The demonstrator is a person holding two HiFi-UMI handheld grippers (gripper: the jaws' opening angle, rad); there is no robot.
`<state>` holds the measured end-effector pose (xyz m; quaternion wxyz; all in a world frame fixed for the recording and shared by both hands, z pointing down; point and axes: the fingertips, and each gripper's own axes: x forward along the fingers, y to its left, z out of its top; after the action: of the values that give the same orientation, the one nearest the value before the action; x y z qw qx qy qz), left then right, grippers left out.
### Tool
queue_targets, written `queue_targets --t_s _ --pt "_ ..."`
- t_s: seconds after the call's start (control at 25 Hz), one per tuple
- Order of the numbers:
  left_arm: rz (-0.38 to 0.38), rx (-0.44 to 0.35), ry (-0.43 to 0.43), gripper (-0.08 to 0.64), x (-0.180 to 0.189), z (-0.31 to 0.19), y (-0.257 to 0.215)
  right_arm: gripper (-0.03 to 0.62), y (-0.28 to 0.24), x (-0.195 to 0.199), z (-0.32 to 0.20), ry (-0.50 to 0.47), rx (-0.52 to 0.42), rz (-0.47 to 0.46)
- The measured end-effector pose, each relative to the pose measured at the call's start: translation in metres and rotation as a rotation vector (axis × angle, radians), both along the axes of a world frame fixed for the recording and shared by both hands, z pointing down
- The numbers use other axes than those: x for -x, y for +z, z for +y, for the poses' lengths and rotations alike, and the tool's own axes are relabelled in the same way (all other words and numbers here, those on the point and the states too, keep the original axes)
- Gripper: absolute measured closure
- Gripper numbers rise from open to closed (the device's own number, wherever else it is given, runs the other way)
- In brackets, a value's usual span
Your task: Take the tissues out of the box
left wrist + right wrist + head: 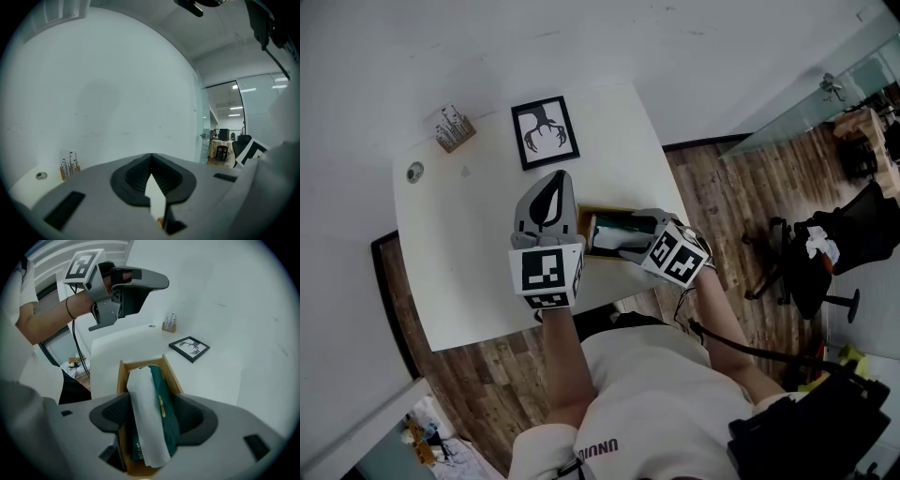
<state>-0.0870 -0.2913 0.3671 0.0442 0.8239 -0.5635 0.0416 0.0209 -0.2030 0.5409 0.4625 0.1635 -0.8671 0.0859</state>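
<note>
Grippers over wooden box [602, 208], right gripper [152, 414] clamped on tissue pack [149, 404].
Right gripper jaws press both long sides of the green/white pack, which lies lengthwise in the box opening; can't tell if it's lifted off the bottom. Left gripper [151, 157] is held just beside the box on its left, raised, jaws together w/ nothing btwn them. Box sits near the edge of a white table [459, 267]; framed print [545, 132] and small stick holder [455, 128] stand at the far side, well apart from the box.
</note>
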Motion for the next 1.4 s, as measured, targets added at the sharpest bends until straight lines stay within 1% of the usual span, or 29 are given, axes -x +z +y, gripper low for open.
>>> queue_targets --t_s 0.2,0.64,1.0,1.2,1.4 --pt "-0.005 0.015 0.017 0.548 -0.001 -0.001 0.004 0.287 0.011 0.0 -0.001 -0.021 0.012 0.041" --pt "-0.008 0.029 -0.021 0.548 0.011 0.0 0.006 0.287 0.026 0.002 -0.004 -0.042 0.03 0.096" --pt "-0.01 0.032 -0.041 0.548 0.016 0.004 0.007 0.293 0.031 0.002 -0.004 -0.045 0.072 0.144" --pt "0.002 0.034 -0.048 0.548 0.019 0.007 0.007 0.316 0.033 0.003 -0.003 -0.042 0.071 0.157" --pt "0.002 0.028 -0.056 0.548 0.021 0.009 0.005 0.385 0.032 0.004 -0.002 -0.043 0.056 0.179"
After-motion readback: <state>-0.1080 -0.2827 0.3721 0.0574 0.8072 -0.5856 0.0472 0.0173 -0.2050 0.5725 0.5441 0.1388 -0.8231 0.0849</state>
